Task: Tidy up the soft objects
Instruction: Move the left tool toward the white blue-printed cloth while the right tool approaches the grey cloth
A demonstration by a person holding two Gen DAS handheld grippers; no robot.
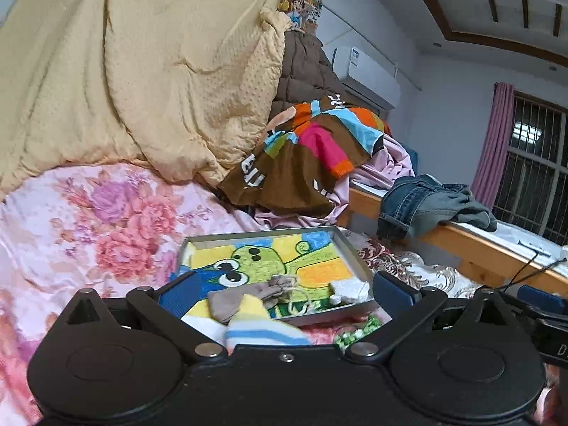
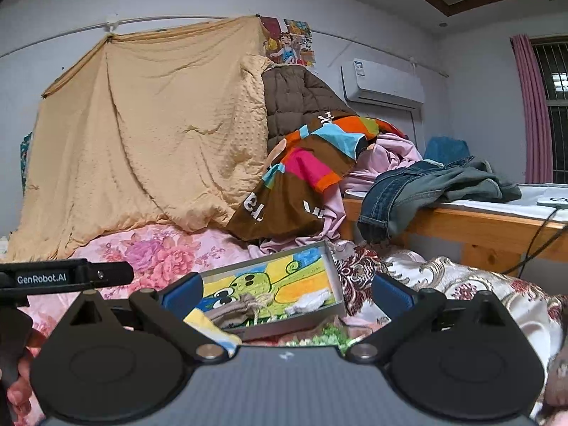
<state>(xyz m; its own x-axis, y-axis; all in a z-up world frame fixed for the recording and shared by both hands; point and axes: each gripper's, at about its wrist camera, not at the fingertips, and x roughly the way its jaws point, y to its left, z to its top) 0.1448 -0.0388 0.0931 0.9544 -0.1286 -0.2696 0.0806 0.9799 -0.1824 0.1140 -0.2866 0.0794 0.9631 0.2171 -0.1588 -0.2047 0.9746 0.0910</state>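
A shallow metal tray lined with a cartoon frog towel lies on the floral bedspread. In it are a grey-brown cloth, a coil of pale cord and a white wad. A yellow, white and blue striped sock hangs over its near rim. My left gripper is open wide just in front of the tray, its pads touching nothing. In the right wrist view my right gripper is also open before the tray. The left gripper shows at its left.
A yellow quilt hangs at the back beside a brown duvet. A colourful blanket and pink sheets are heaped behind the tray. Jeans drape over a wooden bed frame. A green fuzzy item lies beside the tray.
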